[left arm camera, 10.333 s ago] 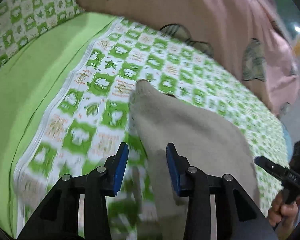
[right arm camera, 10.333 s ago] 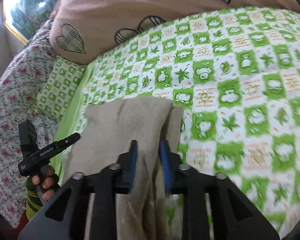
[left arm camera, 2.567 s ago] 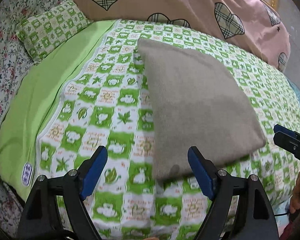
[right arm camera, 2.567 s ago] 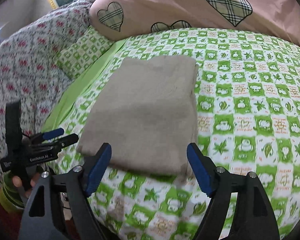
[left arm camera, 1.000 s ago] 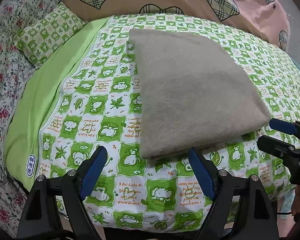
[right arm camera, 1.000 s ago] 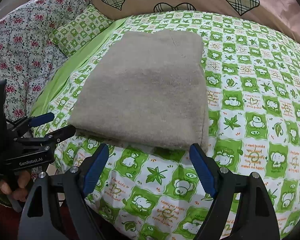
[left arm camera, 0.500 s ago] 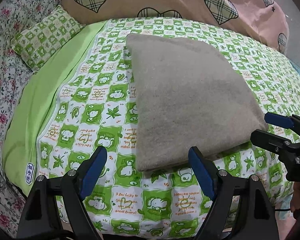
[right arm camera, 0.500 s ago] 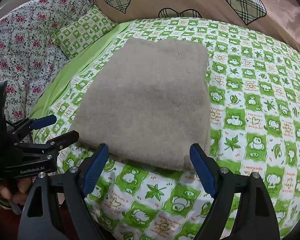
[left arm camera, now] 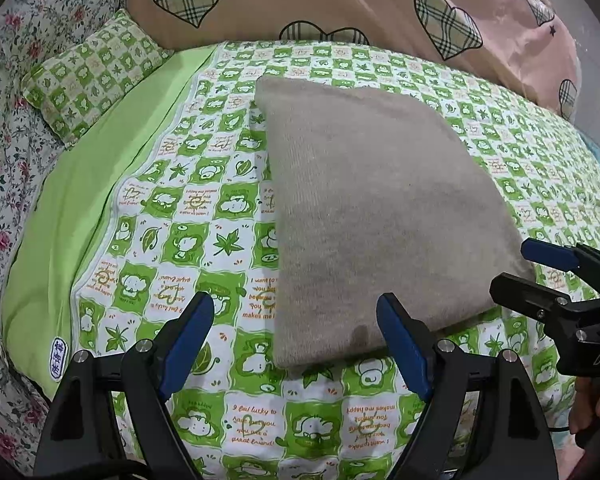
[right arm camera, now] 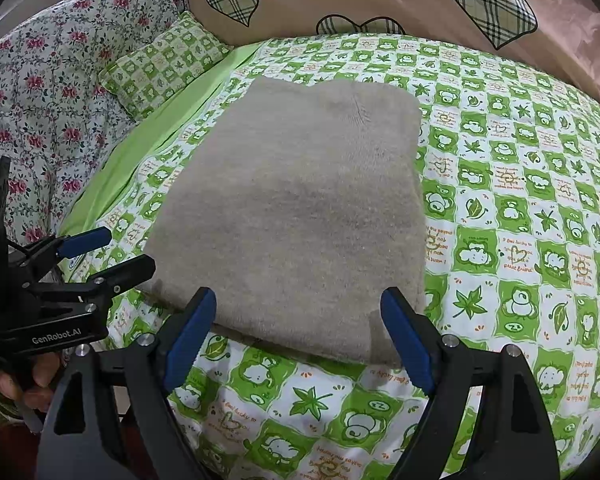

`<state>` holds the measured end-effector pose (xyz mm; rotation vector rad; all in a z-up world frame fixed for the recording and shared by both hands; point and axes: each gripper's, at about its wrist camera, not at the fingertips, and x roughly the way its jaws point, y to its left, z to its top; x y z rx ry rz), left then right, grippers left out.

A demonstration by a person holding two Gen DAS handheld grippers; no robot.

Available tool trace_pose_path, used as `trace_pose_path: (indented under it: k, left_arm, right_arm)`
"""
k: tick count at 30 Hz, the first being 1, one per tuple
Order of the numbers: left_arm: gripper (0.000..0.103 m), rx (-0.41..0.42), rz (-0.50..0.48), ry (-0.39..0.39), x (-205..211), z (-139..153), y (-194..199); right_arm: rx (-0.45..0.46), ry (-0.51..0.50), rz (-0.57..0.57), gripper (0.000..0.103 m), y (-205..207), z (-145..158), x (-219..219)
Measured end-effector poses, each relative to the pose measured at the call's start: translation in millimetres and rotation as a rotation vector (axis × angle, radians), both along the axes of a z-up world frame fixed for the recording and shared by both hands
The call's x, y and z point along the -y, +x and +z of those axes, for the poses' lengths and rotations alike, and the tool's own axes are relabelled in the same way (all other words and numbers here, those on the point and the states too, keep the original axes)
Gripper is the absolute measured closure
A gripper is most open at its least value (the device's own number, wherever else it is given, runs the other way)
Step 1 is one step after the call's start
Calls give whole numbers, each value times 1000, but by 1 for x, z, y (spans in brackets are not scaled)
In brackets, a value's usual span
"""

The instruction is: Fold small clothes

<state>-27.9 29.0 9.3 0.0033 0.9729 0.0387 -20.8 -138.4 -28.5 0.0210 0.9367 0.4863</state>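
Left tool [left arm camera: 296, 340], right tool [right arm camera: 300, 336] spread wide, hovering before folded garment [right arm camera: 300, 208].

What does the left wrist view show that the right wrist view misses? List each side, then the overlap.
Only the left wrist view shows the label on the plain green sheet edge, and the right gripper from outside.

Only the right wrist view shows the left gripper from outside, with its GenRobot.AI marking.

Both show the folded grey cloth lying flat on the checked sheet, the small checked pillow, the pink heart pillow, the floral bedding, and both grippers open, holding nothing.
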Motion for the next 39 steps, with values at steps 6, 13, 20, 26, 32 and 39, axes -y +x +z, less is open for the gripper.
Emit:
trace_pose_path:
  k: [6,13,20,26,32,39]
  left_arm:
    - [19,3,-1,-4,0,1,2]
    - [19,3,-4,-4,1,2,3]
    - [19,10,-13,-6,3,5,5]
    - [19,7,-20,-6,4,4,6]
    - [19,7,-21,-6,4,5,6]
    - [19,6,-22,-7,4,5,7]
  right_arm:
    - [-1,3,0,18,2,1,0]
    - [-2,10,-4,18,5,3,1]
    - [0,16,-13,18,5,3,1]
    - [-3,24,-22,18,5,3,4]
    - [-3,33,-33,18,5,4,5]
    - [-2,34,-32,18,5,5,4]
